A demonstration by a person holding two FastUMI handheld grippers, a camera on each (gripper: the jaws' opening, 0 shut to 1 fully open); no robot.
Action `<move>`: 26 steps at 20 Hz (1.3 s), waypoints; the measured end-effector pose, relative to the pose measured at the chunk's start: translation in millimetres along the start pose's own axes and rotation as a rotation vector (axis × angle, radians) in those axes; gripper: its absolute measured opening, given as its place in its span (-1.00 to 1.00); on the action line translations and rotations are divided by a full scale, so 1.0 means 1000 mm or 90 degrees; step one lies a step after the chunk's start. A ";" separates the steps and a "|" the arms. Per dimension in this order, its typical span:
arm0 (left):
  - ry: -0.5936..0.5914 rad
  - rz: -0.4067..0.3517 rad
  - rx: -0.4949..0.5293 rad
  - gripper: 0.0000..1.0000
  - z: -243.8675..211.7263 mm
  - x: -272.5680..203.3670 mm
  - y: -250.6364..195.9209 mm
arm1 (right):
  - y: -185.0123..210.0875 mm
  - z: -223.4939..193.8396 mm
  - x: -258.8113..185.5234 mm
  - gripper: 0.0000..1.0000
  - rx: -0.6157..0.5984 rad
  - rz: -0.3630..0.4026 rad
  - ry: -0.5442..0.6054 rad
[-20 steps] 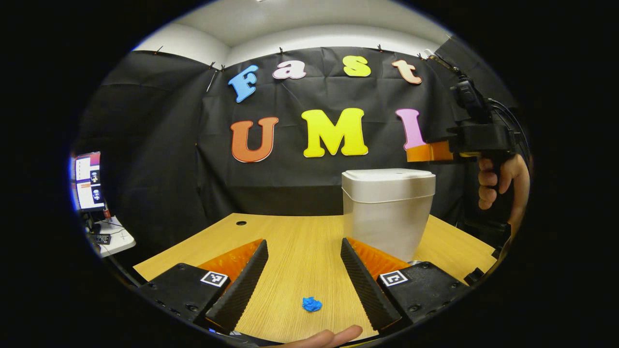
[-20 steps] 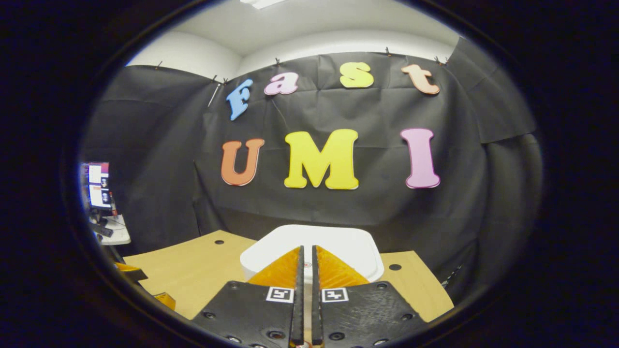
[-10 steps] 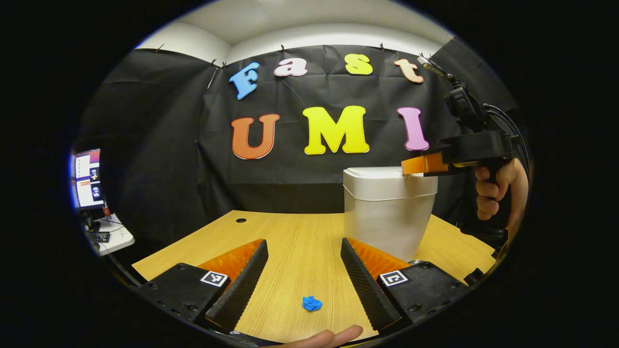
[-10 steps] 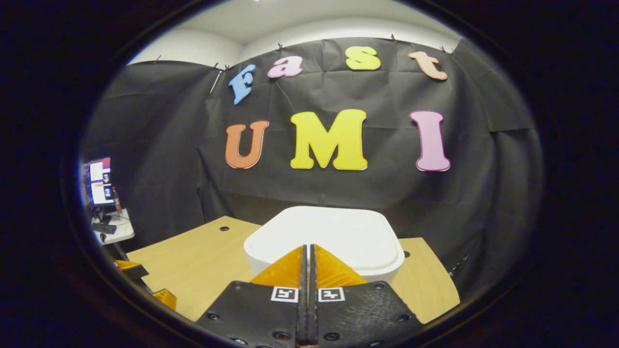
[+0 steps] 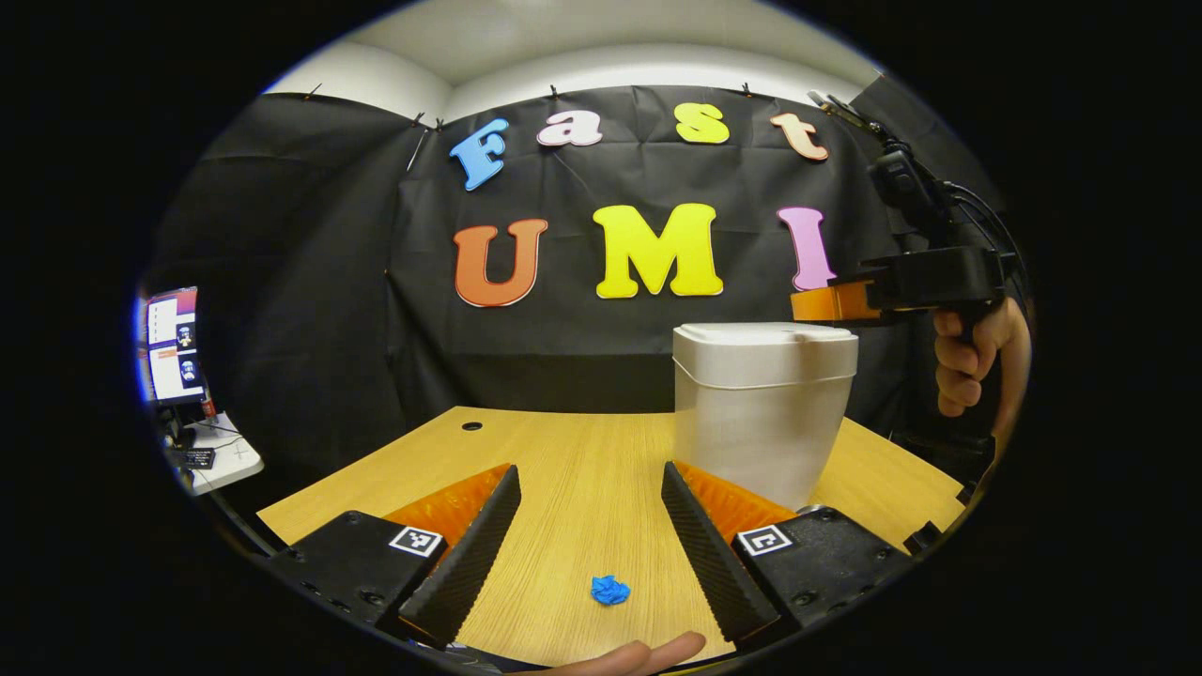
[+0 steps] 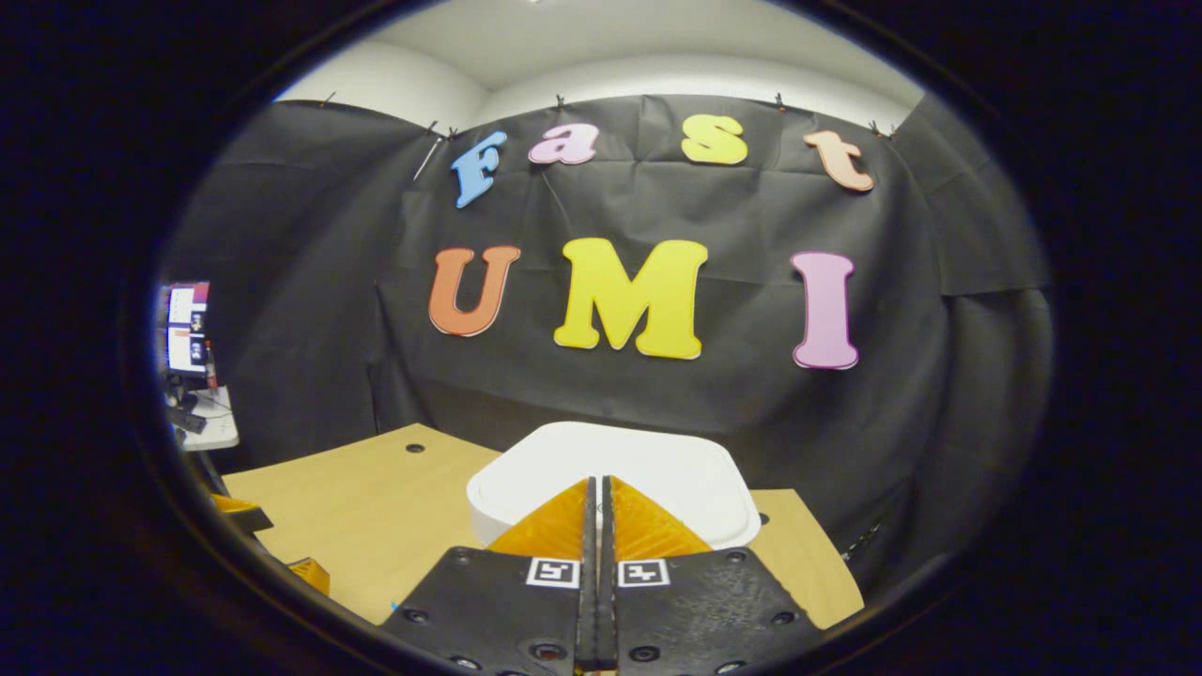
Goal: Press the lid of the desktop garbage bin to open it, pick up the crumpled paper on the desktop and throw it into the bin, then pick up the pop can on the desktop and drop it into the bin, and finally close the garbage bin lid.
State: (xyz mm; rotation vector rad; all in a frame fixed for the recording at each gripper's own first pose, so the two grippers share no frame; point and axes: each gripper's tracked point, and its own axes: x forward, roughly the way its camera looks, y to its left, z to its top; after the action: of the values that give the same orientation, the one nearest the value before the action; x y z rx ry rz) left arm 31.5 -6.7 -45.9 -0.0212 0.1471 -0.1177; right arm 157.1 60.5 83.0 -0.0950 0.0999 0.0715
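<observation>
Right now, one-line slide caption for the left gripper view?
Open left gripper over blue crumpled paper; shut right gripper above the closed white bin.

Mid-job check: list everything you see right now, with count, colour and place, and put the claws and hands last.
Garbage bin: one, white, on the desk's right side, upright.
Bin lid: one, white, lying flat on the bin, closed.
Crumpled paper: one, blue, on the desk near its front edge, ahead of the left claw.
Desk: one, light wood, with a round cable hole at the back left.
Side table with screen: one, white, far left.
Left claw: open, low over the desk, paper between its fingers' line.
Right claw: shut, empty, just above the lid.
Hand: one, gripping the right claw's handle.
Fingertip: one, at the bottom edge.
</observation>
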 end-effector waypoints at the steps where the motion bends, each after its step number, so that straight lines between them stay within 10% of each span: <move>1: -0.001 0.001 0.001 0.95 0.000 0.000 0.001 | 0.001 -0.002 0.002 -0.99 0.005 0.002 0.005; 8: 0.002 0.010 0.003 0.95 -0.002 0.004 0.007 | -0.007 -0.023 0.012 -0.98 0.060 -0.002 0.055; 16: 0.018 0.020 0.000 0.95 -0.011 0.014 0.011 | -0.018 0.009 -0.017 -0.99 0.086 0.014 -0.063; 26: 0.022 0.015 -0.003 0.96 -0.012 0.014 0.013 | -0.011 -0.027 0.012 -0.98 0.077 0.025 0.042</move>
State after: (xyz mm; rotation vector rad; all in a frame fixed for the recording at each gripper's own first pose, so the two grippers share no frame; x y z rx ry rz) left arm 45.3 4.6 -60.3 -0.0219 0.1825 -0.0948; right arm 167.2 48.0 56.1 0.0253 0.1710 0.1009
